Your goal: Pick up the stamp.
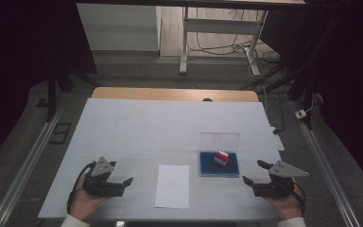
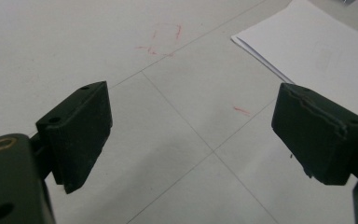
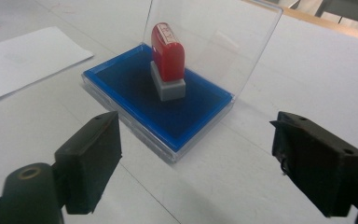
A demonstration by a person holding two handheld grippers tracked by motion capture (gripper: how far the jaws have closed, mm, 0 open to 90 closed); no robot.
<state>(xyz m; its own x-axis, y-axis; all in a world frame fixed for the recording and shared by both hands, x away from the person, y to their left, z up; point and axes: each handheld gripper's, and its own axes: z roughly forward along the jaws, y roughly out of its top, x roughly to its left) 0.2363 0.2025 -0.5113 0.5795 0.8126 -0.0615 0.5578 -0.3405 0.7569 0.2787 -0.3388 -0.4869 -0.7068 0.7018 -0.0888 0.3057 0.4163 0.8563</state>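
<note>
From the high view, the left gripper [image 1: 118, 182] and right gripper [image 1: 254, 177] rest on the table [image 1: 137, 127], both released and holding nothing. The left gripper view shows the sheet of paper [image 2: 317, 51] ahead to its right. In the right gripper view, the red stamp [image 3: 168, 58] stands on the blue ink pad [image 3: 130, 79] just ahead of the parted jaws.
</note>
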